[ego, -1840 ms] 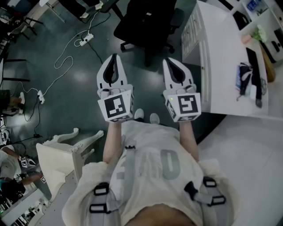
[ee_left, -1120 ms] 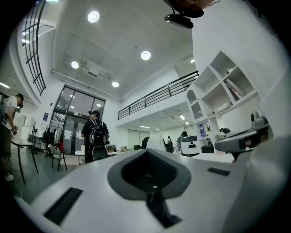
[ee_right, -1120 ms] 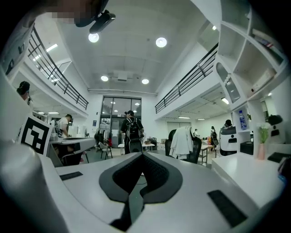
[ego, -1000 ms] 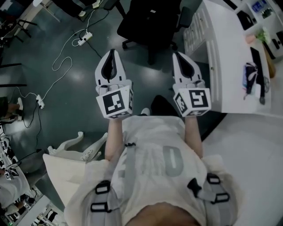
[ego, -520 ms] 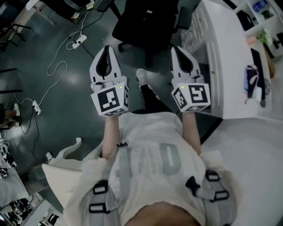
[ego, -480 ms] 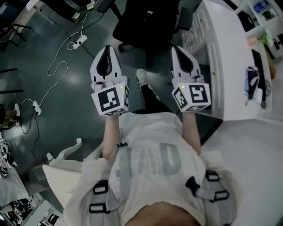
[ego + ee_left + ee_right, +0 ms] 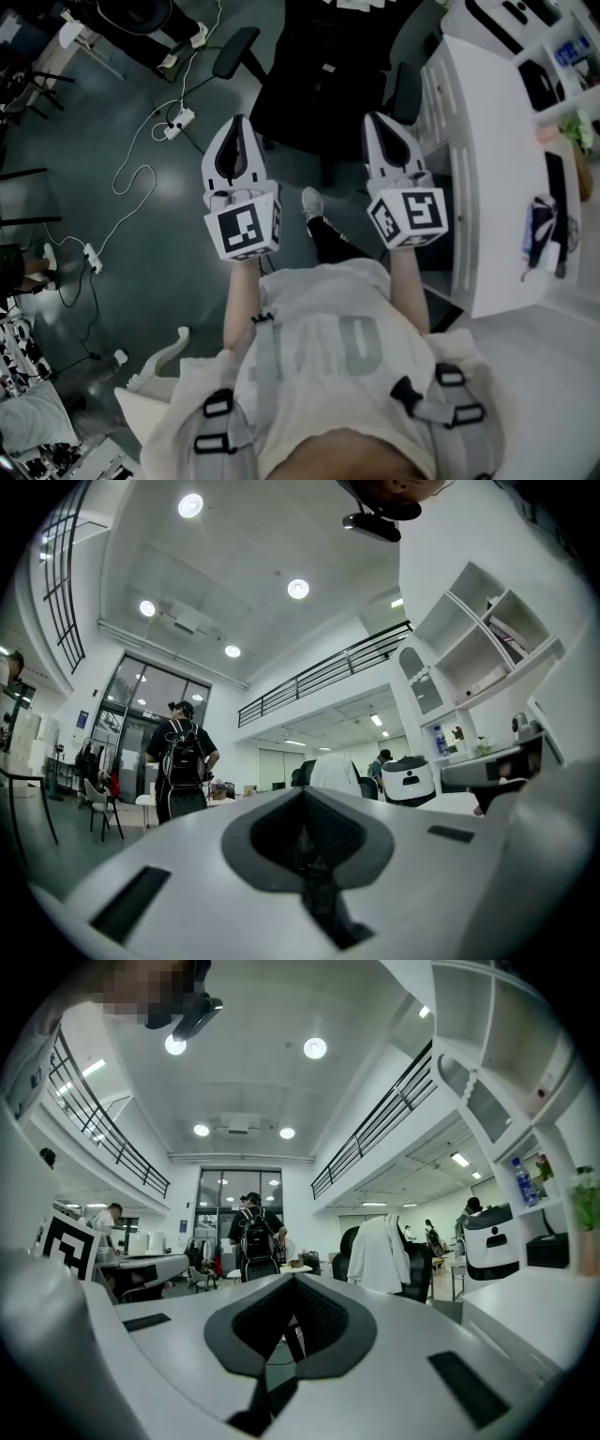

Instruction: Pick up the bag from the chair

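Note:
A black office chair (image 7: 323, 70) stands straight ahead on the dark floor in the head view. Its seat is one dark mass, and I cannot make out a bag on it. My left gripper (image 7: 238, 122) and right gripper (image 7: 376, 118) are held side by side in the air just short of the chair. Both are shut with nothing between the jaws. The left gripper (image 7: 303, 799) and right gripper (image 7: 295, 1281) views look level across the room. The right gripper view shows a black chair with a white garment (image 7: 382, 1251) draped over its back.
A white desk (image 7: 487, 169) with shelves runs along the right. Power strips and cables (image 7: 178, 117) lie on the floor to the left. Part of a white chair (image 7: 164, 361) shows at lower left. A person with a backpack (image 7: 251, 1232) stands far off.
The view has moved forward toward the black chair, which now fills more of the top. The white chair at lower left has slid mostly out of sight. Both grippers stay shut.

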The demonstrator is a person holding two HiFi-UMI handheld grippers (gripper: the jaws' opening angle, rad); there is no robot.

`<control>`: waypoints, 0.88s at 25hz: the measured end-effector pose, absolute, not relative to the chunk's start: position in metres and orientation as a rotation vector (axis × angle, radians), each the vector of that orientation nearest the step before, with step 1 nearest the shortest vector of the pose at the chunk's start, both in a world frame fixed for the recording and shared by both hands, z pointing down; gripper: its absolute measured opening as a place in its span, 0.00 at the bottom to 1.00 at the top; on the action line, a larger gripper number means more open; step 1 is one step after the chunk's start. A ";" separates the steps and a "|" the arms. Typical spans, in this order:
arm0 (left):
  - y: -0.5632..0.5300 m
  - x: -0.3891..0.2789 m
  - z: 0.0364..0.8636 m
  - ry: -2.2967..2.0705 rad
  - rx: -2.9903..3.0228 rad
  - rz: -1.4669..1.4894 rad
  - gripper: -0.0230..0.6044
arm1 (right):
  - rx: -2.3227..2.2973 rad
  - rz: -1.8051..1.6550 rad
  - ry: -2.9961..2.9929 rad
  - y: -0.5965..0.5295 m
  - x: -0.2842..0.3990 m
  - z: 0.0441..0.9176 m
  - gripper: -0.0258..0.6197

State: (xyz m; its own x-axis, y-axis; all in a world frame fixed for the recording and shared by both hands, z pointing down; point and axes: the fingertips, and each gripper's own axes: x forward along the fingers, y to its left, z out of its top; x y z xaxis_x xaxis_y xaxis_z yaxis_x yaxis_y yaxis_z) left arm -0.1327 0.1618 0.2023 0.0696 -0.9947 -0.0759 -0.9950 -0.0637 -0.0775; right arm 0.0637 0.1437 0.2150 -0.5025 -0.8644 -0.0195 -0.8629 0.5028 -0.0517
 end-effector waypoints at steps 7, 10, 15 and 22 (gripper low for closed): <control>0.028 -0.149 0.200 2.119 -2.219 0.054 0.05 | -1.566 -0.077 2.740 0.013 0.058 0.217 0.05; -0.020 -0.155 0.202 2.105 -2.240 0.068 0.05 | -1.595 -0.082 2.743 -0.031 0.055 0.218 0.05; -0.069 -0.156 0.201 2.074 -2.263 0.080 0.05 | -1.617 -0.071 2.734 -0.077 0.050 0.216 0.05; -0.110 -0.154 0.186 1.995 -2.335 0.123 0.05 | -1.673 -0.102 2.637 -0.105 0.039 0.202 0.05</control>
